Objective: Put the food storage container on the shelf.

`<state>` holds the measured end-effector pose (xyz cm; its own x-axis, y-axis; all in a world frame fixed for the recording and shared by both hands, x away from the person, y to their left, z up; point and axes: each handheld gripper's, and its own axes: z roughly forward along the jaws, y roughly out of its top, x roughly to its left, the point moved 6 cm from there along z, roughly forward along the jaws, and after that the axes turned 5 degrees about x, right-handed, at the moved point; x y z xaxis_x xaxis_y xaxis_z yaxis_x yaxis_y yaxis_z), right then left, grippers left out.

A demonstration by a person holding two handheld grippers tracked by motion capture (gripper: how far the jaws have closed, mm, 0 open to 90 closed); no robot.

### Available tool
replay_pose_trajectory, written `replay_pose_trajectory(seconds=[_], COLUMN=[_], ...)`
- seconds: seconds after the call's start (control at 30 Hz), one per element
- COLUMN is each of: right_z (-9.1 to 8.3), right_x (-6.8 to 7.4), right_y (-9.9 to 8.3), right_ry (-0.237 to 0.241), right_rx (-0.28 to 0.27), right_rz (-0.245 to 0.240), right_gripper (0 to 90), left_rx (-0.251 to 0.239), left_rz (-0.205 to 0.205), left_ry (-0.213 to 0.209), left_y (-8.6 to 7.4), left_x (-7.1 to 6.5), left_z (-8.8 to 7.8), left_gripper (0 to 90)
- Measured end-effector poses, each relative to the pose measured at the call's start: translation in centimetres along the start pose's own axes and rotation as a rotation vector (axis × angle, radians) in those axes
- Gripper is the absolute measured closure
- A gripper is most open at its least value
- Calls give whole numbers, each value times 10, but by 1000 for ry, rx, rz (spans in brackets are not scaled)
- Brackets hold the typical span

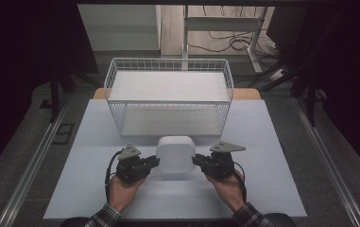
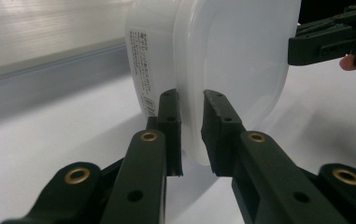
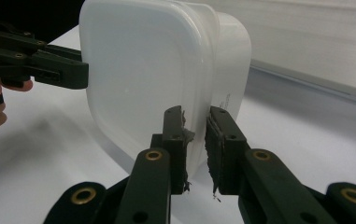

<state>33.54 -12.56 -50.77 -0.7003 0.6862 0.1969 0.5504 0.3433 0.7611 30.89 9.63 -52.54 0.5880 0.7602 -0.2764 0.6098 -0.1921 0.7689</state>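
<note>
Both the left gripper [image 1: 155,162] and right gripper [image 1: 196,160] pinch opposite rims of the white translucent square plastic container [image 1: 175,154]. Next likely comes a level lift toward the far white wire basket [image 1: 168,97].

On the worktop [image 1: 97,189] the container [image 1: 175,153] stands between the left tongs [image 1: 153,163] and the right tongs [image 1: 197,161]; the wire basket [image 1: 168,94] is behind it.

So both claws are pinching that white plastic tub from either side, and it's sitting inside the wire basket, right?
Not quite. Both the left claw and the right claw do pinch the white plastic tub from either side, but the tub is not inside the wire basket. The high view shows it in front of the basket, over the white table.
</note>
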Motion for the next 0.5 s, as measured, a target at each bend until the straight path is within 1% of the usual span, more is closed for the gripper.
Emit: replay_pose_trajectory(seconds=[0.1,0.13,0.27,0.33,0.37,0.4,0.43,0.47,0.5], right_z=[2,2,3,6,6,9,9,12,12], right_x=[0,-1,-3,-7,-7,-8,-8,-10,-10], right_y=[5,9,14,20,20,25,25,30,30], right_ry=[-3,-6,-8,-12,-12,-14,-14,-16,-16], right_rx=[-6,-11,-18,-21,-21,-23,-23,-27,-27], right_rz=[-9,-17,-22,-26,-26,-25,-25,-28,-28], right_gripper=[776,776,776,776,776,775,775,775,775], left_rx=[-9,-15,-22,-27,-27,-33,-33,-35,-39], left_rz=[2,7,7,6,6,8,8,6,7], left_ry=[6,10,12,15,15,21,21,25,29], left_y=[5,9,14,20,20,23,23,25,27], left_x=[3,5,8,13,13,17,17,19,21], left_z=[-1,-2,-1,1,1,1,1,1,1], left_gripper=[782,782,781,781,781,781,781,781,781])
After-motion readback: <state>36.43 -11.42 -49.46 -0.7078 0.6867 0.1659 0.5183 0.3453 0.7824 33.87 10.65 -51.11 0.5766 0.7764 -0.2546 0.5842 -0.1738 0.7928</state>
